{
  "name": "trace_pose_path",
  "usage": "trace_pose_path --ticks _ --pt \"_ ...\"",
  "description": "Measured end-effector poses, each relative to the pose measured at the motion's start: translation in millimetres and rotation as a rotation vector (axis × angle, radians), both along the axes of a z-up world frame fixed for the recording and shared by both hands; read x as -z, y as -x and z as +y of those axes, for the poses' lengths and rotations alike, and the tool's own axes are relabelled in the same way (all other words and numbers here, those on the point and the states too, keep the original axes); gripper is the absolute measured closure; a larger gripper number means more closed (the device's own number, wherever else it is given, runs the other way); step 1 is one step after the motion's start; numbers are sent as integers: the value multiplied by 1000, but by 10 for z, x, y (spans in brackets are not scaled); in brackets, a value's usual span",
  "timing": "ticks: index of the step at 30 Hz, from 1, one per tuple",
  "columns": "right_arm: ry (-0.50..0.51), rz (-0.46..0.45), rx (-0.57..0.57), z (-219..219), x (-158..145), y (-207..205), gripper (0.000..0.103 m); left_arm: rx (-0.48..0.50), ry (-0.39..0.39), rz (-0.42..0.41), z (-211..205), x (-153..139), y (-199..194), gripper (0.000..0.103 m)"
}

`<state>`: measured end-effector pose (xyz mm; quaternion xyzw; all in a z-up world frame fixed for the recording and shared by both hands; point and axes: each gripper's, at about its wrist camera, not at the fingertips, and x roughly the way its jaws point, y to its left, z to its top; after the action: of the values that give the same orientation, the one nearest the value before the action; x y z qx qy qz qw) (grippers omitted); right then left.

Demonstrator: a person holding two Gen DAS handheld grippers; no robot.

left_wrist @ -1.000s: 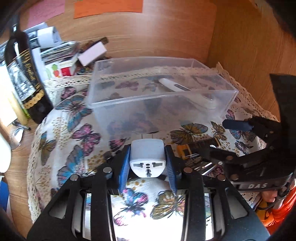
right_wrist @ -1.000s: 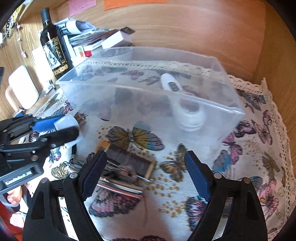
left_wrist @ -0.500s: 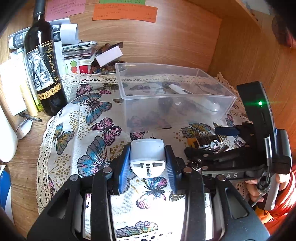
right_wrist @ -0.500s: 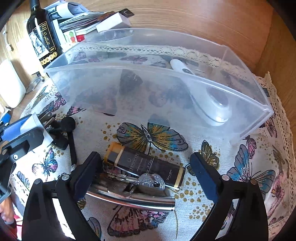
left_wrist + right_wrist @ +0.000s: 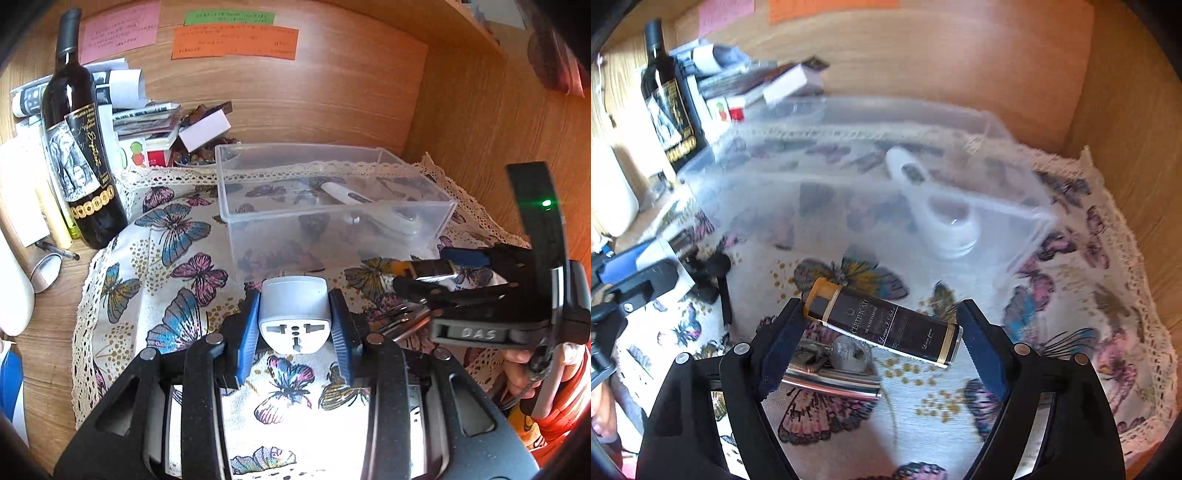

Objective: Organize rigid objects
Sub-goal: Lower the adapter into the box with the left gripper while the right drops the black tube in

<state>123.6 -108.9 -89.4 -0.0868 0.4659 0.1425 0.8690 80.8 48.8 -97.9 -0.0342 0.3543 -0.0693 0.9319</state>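
Observation:
My left gripper (image 5: 294, 325) is shut on a white travel plug adapter (image 5: 294, 315), held above the butterfly cloth in front of a clear plastic box (image 5: 332, 199). The box holds a white thermometer-like device (image 5: 347, 194). My right gripper (image 5: 882, 332) is shut on a dark cylinder with gold bands (image 5: 886, 319), gripped by its ends. A bunch of keys with a metal bar (image 5: 834, 365) lies under it. The right gripper also shows at the right of the left wrist view (image 5: 443, 273).
A wine bottle (image 5: 79, 155) stands at the back left beside stacked papers and boxes (image 5: 147, 122). Wooden walls close the back and right. A pen and a small mirror (image 5: 46, 264) lie at the left off the cloth.
My right gripper has closed on the dark cylinder and lifted it off the keys. My left gripper has pulled back from the box, still holding the adapter.

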Motion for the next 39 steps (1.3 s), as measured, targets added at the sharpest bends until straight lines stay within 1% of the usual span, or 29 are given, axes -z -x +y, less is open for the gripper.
trace_pose_path --ticks 3,10,15,19,23,27,35,39 --pt "-14 -46 5 -95 -166 37 22 -7 -1 -23 -14 -75 -12 67" --pt "-59 -155 8 -153 -483 -60 22 -28 -1 -86 -23 -301 -99 67" --pt "-90 -218 4 -162 -632 -189 22 -51 4 -118 -23 -450 -224 67" --pt "-102 -243 -3 -130 -691 -305 22 -73 -2 -136 -15 -541 -342 67" --pt "-110 -240 -17 -68 -693 -453 22 -90 -3 -135 -1 -588 -488 67" --pt "-104 -217 -42 31 -619 -604 22 -94 8 -106 20 -559 -674 67" --pt "-89 -110 -81 198 -276 -856 22 -93 -11 -6 -3 -285 -997 67" --pt "-82 -59 -94 245 -135 -926 22 -92 -19 18 -11 -185 -1079 67"
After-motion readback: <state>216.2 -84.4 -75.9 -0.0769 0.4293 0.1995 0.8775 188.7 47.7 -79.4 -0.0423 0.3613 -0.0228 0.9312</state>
